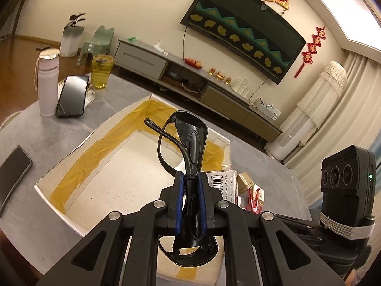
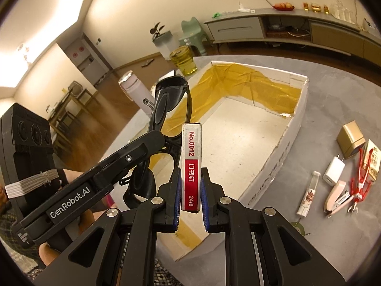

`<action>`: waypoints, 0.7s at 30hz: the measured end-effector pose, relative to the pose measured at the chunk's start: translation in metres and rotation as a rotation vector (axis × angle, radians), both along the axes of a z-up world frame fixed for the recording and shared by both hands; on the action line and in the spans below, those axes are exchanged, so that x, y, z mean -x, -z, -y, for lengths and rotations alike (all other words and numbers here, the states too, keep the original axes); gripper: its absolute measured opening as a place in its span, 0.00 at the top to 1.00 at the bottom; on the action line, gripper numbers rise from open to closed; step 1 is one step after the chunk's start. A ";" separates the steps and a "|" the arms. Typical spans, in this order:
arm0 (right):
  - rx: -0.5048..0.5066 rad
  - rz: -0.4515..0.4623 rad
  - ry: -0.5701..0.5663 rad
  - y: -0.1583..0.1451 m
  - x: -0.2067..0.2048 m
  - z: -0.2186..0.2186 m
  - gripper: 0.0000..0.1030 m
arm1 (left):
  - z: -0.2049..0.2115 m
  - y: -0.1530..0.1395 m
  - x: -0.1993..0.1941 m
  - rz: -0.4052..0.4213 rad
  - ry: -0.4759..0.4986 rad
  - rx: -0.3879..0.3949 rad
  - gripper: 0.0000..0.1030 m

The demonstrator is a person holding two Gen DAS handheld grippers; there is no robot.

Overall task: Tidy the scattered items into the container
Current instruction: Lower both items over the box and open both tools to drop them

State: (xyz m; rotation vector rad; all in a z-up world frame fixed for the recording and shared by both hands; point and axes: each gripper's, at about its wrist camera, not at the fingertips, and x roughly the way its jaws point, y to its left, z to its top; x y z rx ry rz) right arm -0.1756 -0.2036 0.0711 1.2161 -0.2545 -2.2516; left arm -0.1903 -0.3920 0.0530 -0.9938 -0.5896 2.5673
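Staple box reads "No.0012", "24/6"; arm "GenRobot.AI".

Glossy black plastic glasses. Staple box: smooth printed card. White cardboard box, matt, rough torn rim, shiny yellow tape inside. Surface: matt grey, stone-like. Tool pads: ridged blue rubber.

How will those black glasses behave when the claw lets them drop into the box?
The black glasses look like light, rigid plastic, so probably a soft landing in the cardboard box. The left gripper pinches them with arms folded, so they should land compact. The lenses might scuff on the bare bottom.
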 end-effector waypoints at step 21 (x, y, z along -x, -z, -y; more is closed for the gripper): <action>-0.033 0.120 0.036 0.034 0.036 0.005 0.68 | 0.003 0.045 0.018 0.112 0.001 0.028 0.88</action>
